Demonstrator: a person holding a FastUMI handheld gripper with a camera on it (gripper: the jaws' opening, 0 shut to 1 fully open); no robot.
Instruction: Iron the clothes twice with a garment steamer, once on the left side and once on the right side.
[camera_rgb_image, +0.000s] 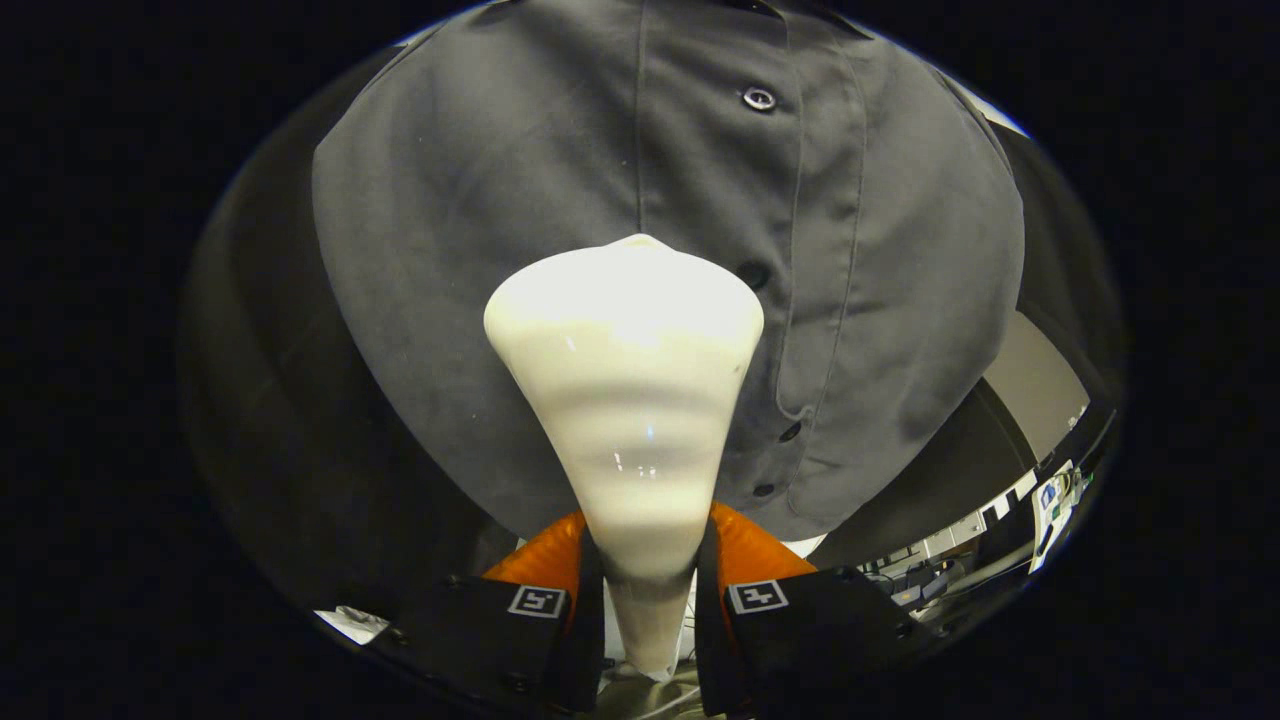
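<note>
Cream plastic garment steamer (625, 400): rigid, smooth, likely light, possibly slippery; clamped at its narrow handle between the closed gripper (648, 600) fingers. Head lay against grey shirt (480, 250), soft, hanging, beside button placket.

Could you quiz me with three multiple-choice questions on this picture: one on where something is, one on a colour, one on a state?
1. Where is the steamer's head?
A. against the shirt, beside its button placket
B. on the floor
C. inside a drawer

2. What colour is the shirt?
A. red
B. grey
C. yellow

3. What is the hand-held gripper doing?
A. hanging open
B. shut on a button
C. shut on the steamer's handle

Answers: 1 A, the wide white head lies over the grey cloth; 2 B, the fabric is plainly grey; 3 C, both fingers press the narrow handle.
</note>
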